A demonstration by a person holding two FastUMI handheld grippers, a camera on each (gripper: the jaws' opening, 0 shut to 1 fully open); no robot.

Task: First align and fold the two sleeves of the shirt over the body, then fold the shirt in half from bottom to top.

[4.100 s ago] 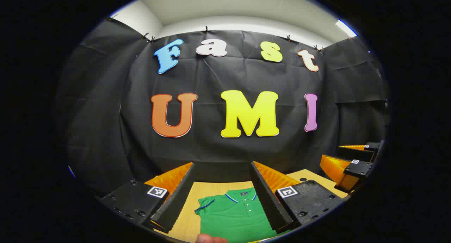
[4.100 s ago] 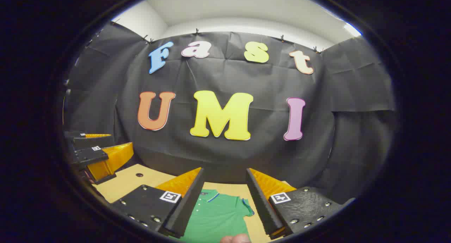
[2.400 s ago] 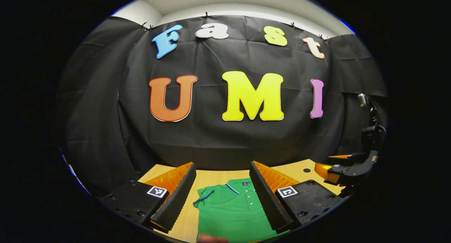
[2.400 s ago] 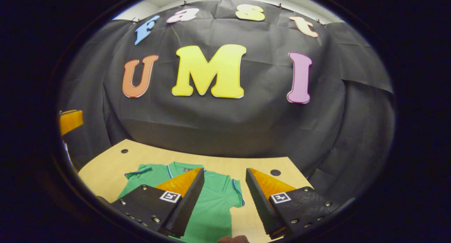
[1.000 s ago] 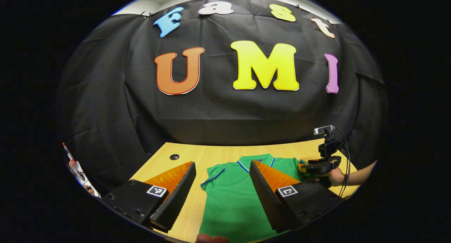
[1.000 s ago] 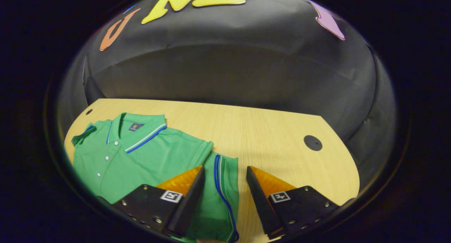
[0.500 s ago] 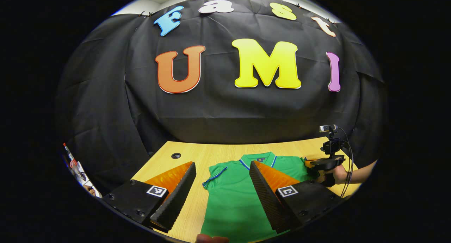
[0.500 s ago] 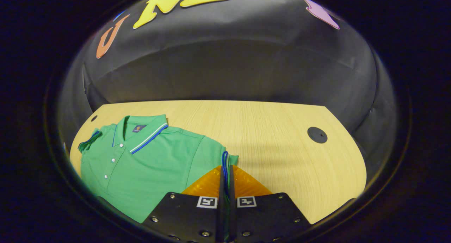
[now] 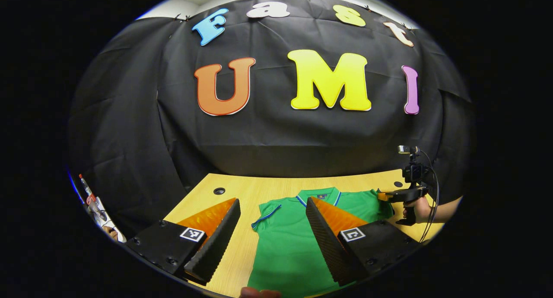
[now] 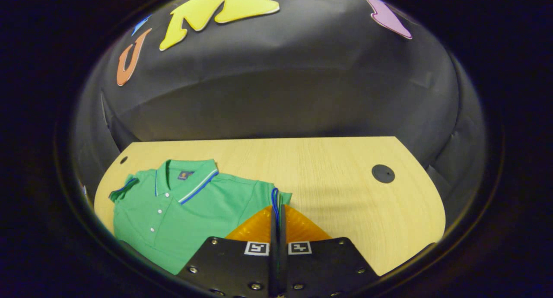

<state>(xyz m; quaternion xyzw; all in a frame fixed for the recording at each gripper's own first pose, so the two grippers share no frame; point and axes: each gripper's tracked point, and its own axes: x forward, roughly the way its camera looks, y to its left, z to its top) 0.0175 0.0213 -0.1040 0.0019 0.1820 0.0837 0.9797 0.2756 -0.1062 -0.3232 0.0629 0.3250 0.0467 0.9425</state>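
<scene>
Lying face up on the wooden table, collar toward the black cloth wall, the green polo shirt now with its right sleeve pinched at the blue-trimmed cuff between the two fingers of the right gripper. Open around that cuff one second ago, closed on it half a second ago, and now clamped with the cuff drawn up into a thin vertical edge and the table seen a little lower in the right gripper view: probably the start of the lift. Meaning for the task: first sleeve fold begun but not carried over the body; second sleeve and the bottom-to-top fold not yet done. In the left gripper view, left sleeve flat on the table, untouched, between the wide-apart fingers of the left gripper, which hovers above the shirt and holds nothing, almost as half a second ago. Farther off in that view, right gripper at the shirt's right shoulder, held by a hand. Hard to make out: how much cloth sits between the closed fingers, since the gripper body covers it; whether the cuff is already clear of the table; lower hem of the shirt cut off at the bottom edge of both views.
</scene>
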